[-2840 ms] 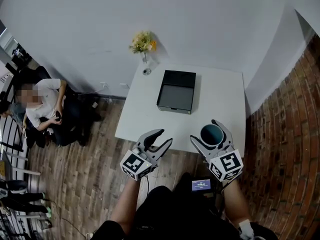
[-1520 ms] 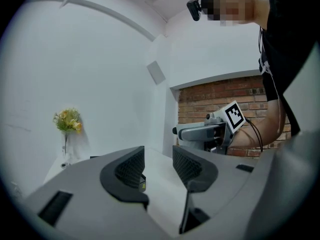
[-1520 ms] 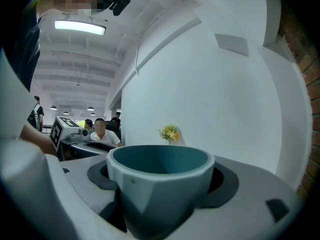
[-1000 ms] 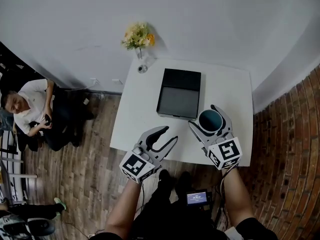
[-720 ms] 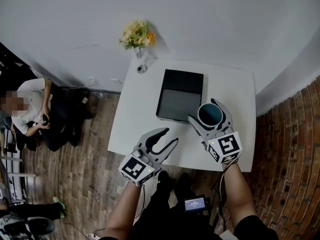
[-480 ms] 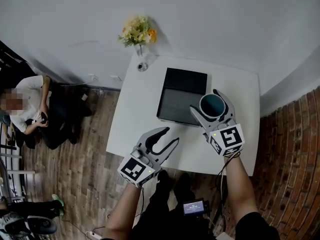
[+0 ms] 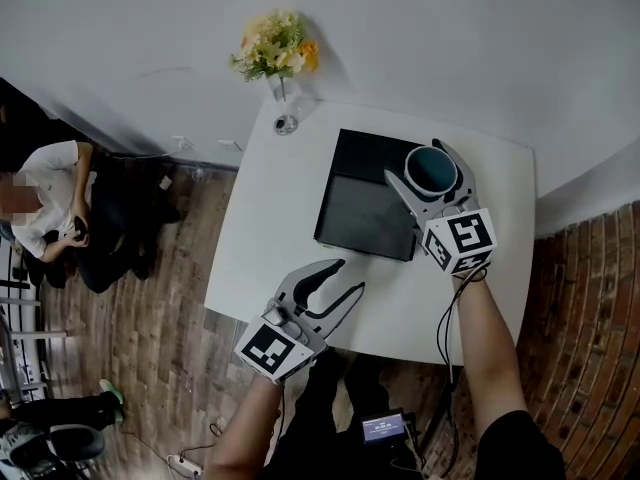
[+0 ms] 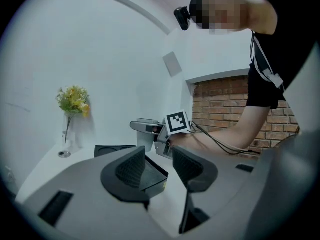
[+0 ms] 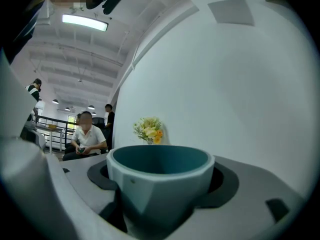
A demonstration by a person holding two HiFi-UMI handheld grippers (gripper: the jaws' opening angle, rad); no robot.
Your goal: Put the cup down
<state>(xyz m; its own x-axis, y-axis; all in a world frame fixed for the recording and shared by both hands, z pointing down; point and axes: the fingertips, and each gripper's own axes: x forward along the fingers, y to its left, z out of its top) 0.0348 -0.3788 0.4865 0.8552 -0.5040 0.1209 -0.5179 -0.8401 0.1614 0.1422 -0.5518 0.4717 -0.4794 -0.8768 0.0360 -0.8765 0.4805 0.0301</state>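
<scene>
You've got the cup (image 7: 432,171) clamped in your right gripper (image 7: 415,160). The jaws stand wide, one pad on each side of the cup's faceted wall. It's a teal cup, upright, mouth open to the ceiling, and nothing can be seen inside it. In the head view it hangs over the far right corner of the black tray (image 7: 365,218). From your left gripper's view its base looks just above the tray. Whether it touches, I can't tell.

The tray lies on the white table (image 7: 260,228), a little right of centre, with its long side running away from you. Its far part is darker than the near, grey part. There's a round hollow in that far part, seen from the left gripper view.

Your left gripper (image 7: 351,275) is low on the near side, its tips just over the table's near edge. Its jaws are part-way apart with nothing between them, and they point across the table toward the tray and your right arm.

At the far left corner of the table stands a clear vase (image 7: 285,108) with yellow and orange flowers (image 7: 275,50), well apart from the tray. Off to the left, on the wooden floor (image 7: 170,348), a seated person (image 7: 50,198) holds something small in both hands. A brick wall (image 7: 590,348) runs along your right.
</scene>
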